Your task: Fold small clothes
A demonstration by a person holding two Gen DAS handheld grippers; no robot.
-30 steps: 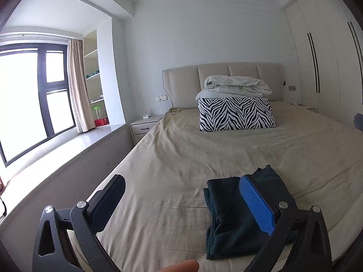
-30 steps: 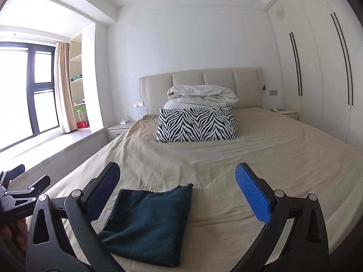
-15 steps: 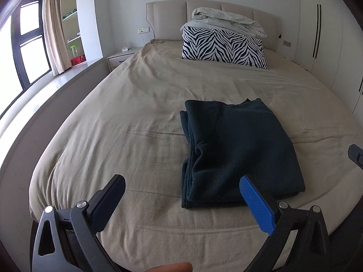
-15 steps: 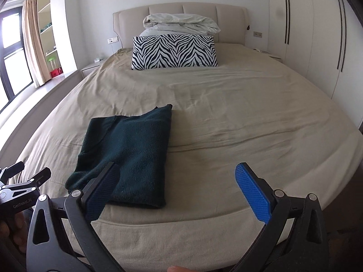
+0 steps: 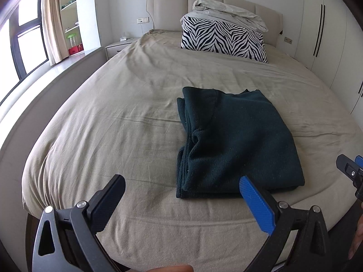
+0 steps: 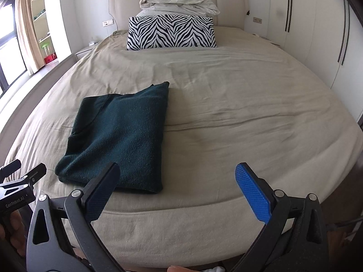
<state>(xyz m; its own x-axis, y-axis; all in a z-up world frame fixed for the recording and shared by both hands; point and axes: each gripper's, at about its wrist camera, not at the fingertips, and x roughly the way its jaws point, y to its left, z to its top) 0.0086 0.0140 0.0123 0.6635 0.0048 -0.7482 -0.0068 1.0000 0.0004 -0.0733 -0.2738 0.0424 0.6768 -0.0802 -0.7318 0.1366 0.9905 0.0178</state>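
Garment: dark green folded garment (image 5: 238, 140) lies flat on the beige bed sheet (image 5: 113, 117), near the foot edge of the bed, left of the bed's middle as the right wrist view shows it (image 6: 118, 140).
Left gripper: left gripper (image 5: 181, 197) hangs above the foot edge with its fingers wide apart and nothing between them; the garment lies ahead and to its right, its near edge just past the blue fingertip.
Right gripper: right gripper (image 6: 177, 181) is likewise spread open and empty, over the foot edge; the garment lies ahead and to its left, its near right corner behind the black finger.
Head of bed: zebra-striped pillow (image 6: 171, 32) stands against the headboard, with a rumpled white duvet (image 6: 179, 4) piled behind it.
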